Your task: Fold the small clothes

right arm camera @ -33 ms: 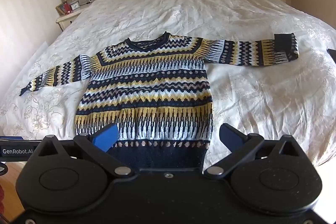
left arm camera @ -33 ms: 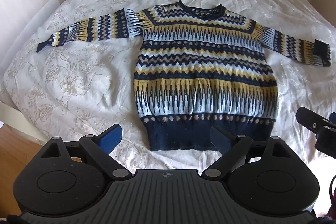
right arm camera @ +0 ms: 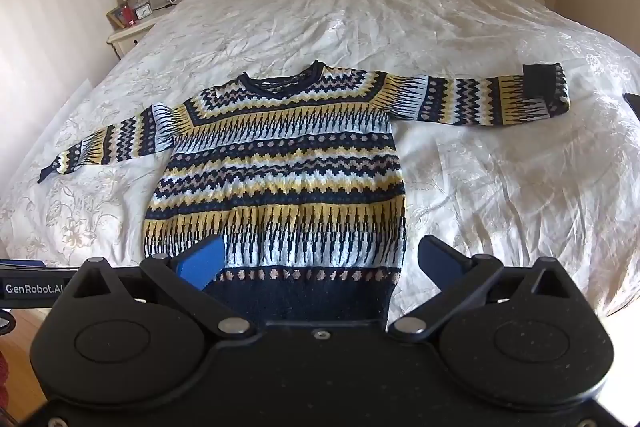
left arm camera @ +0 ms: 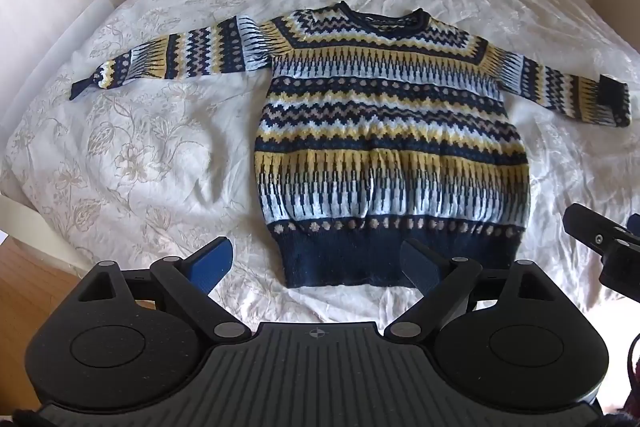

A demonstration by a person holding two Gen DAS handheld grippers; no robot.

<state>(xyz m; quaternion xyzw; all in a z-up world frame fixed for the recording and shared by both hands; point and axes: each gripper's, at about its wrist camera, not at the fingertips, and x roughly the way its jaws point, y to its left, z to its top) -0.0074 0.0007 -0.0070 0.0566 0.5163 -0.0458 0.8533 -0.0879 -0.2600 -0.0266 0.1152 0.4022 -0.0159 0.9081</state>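
Two tools hover at the foot of the bed (right arm camera: 460, 27), both with fingers spread wide and pinching nothing: the left tool (left arm camera: 316, 263) above the sweater's navy hem, the right tool (right arm camera: 320, 259) over the lower body with one finger off its right edge. The patterned knit sweater (left arm camera: 384, 131) lies face up and flat on the white bedspread, neck toward the headboard, both sleeves stretched straight out sideways. The left cuff (left arm camera: 84, 87) tapers to a twisted point; the right cuff (right arm camera: 540, 81) is turned back on itself.

Folding has not begun, I judge. The knit looks thick, soft and limp, light enough to lift yet prone to stretch and sag. Ribbed edges give the firmest bite: take a cuff or shoulder seam to lay a sleeve across the chest, then the hem corners.
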